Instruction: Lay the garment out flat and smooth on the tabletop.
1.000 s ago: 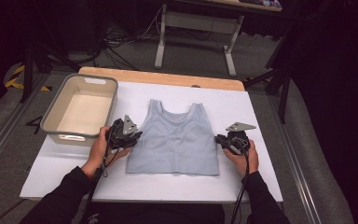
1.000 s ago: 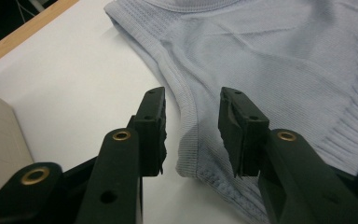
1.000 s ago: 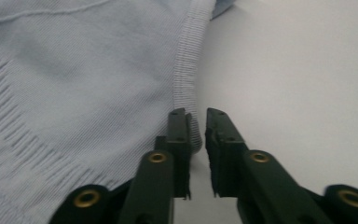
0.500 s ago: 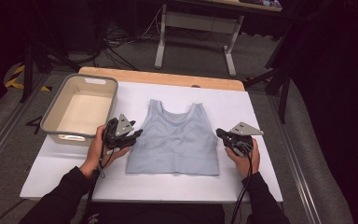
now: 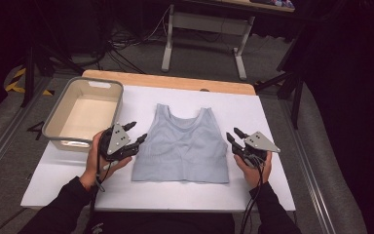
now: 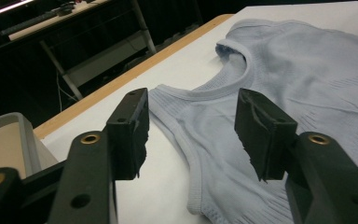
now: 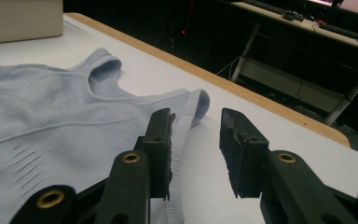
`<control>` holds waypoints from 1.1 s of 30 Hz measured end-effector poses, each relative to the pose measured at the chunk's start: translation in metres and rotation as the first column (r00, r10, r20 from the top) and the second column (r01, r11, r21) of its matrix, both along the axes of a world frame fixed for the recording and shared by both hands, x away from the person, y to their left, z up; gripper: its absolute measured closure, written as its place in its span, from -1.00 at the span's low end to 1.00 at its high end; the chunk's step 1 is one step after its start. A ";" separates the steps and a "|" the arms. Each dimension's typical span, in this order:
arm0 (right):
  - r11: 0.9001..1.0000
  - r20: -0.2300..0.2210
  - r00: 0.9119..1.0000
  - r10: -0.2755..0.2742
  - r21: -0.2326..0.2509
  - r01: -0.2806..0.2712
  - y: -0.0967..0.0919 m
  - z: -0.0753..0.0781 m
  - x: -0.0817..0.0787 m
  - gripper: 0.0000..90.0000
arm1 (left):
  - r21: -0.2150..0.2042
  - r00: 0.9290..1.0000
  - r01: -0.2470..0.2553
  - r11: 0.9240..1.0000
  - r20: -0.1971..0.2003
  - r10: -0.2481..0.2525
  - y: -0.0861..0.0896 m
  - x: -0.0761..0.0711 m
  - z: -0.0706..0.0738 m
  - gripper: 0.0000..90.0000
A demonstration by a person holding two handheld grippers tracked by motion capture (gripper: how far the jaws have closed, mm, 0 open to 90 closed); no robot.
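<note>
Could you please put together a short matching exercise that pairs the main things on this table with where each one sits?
Things:
1. top
2. bin
3. left gripper
4. right gripper

Places:
A. far left part of the table
B. flat in the middle of the white sheet
C. open at the top's right edge
D. open at the top's left edge

Pairs: 1-B, 2-A, 3-D, 4-C

My jaws: apart, empty; top (image 6: 279, 93): pale blue, flat under them; bin (image 6: 9, 140): at my left
</note>
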State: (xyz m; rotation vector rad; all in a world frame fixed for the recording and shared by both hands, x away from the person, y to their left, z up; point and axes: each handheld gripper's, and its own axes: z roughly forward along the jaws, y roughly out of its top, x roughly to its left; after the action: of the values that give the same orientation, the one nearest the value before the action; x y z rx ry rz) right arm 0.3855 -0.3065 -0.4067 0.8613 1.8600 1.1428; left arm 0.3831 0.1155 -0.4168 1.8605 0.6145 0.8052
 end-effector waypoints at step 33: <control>0.994 -0.125 0.990 0.068 -0.075 -0.078 0.008 -0.031 0.003 0.27 | 0.103 0.964 0.210 0.972 -0.188 -0.189 -0.005 -0.041 -0.037 -0.85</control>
State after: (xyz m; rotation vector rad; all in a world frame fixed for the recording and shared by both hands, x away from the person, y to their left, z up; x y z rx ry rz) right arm 0.3883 -0.2983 -0.4375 0.8408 2.0379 1.0731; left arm 0.3425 0.1101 -0.4538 2.0835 0.4854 0.5592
